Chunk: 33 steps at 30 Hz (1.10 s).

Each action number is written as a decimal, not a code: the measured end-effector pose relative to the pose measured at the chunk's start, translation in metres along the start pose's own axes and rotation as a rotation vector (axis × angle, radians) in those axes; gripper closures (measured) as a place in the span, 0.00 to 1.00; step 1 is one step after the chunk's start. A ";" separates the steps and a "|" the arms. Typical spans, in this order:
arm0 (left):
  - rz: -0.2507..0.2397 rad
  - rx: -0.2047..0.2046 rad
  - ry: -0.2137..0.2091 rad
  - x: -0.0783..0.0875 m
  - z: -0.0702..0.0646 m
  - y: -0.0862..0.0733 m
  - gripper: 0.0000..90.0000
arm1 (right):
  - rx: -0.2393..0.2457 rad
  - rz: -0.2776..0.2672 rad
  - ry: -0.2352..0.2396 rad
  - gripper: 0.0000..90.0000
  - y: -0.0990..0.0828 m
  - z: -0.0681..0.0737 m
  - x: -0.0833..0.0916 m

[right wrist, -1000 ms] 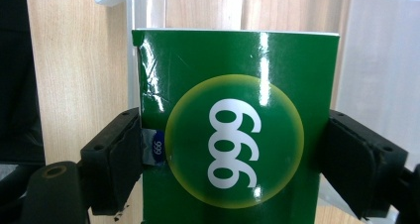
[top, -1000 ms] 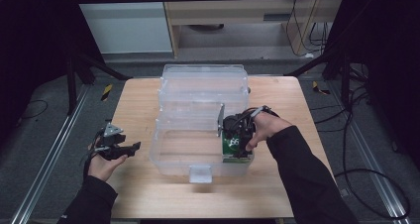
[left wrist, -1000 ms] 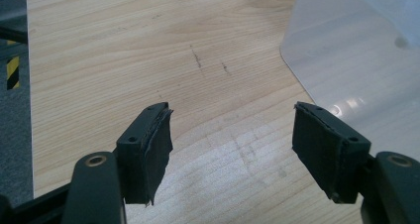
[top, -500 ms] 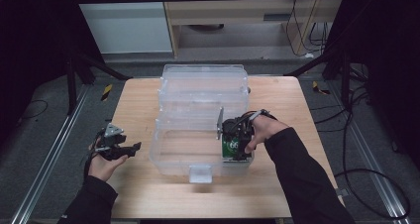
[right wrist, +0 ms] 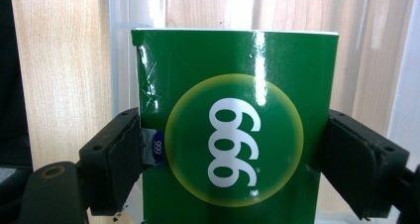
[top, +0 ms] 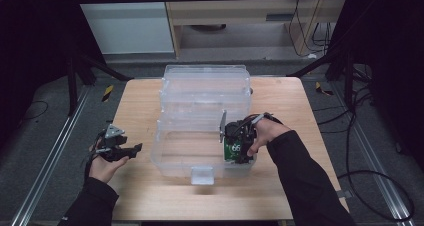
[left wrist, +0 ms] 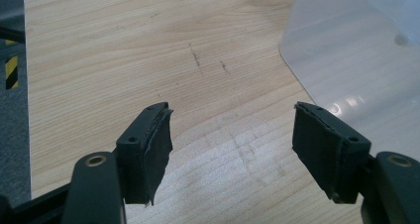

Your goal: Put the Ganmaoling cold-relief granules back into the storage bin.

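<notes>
Your green box, a glossy carton printed with a yellow-ringed circle and white numerals that read 999 or 666 depending on which way you turn it, sits clamped between the two black jaws of your right gripper, one pad pressed against each side edge, with a small blue label showing at the edge by the jaw on the left of the right gripper view. In the high view the box is down inside the clear plastic storage bin, at the bin's right end close to its near wall, and your right gripper reaches in over the rim with your right hand wrapped round it. The bin stands in the middle of the wooden table, its transparent lid hinged back and lying open on the far side, and a pale latch tab hangs at the middle of the near wall. Your left gripper is held in your left hand well apart from the box, off the bin's left end above the bare tabletop; in the left gripper view its jaws stand wide apart with nothing between them, the wood grain below and the bin's rounded corner at the upper right.
</notes>
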<state>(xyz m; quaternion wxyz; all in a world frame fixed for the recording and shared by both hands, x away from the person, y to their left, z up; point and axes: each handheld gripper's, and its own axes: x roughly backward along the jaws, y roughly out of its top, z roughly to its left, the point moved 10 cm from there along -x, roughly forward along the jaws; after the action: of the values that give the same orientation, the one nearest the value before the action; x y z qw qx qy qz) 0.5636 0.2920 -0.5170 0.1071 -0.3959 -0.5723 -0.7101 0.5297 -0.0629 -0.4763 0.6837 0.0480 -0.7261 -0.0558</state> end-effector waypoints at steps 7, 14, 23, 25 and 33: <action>0.003 -0.002 -0.001 -0.001 0.000 -0.001 0.34 | -0.010 0.016 -0.024 0.18 0.001 0.000 -0.002; 0.006 -0.002 -0.001 -0.001 0.000 -0.001 0.34 | -0.042 -0.066 -0.038 0.18 0.006 -0.002 0.014; -0.008 0.003 -0.002 0.001 0.000 0.001 0.35 | -0.090 -0.132 -0.113 0.21 0.003 -0.005 0.034; -0.011 0.000 -0.003 0.002 0.000 0.002 0.36 | -0.127 -0.170 -0.108 0.23 0.003 -0.003 0.038; -0.049 0.000 -0.025 0.005 -0.002 0.007 0.45 | -0.187 -0.209 -0.122 0.25 -0.009 0.010 0.048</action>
<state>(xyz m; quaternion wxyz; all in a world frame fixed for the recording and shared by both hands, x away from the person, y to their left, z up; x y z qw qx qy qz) 0.5631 0.2892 -0.5089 0.0828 -0.3908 -0.5831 -0.7074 0.5167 -0.0781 -0.4312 0.6303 0.0560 -0.7489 -0.1968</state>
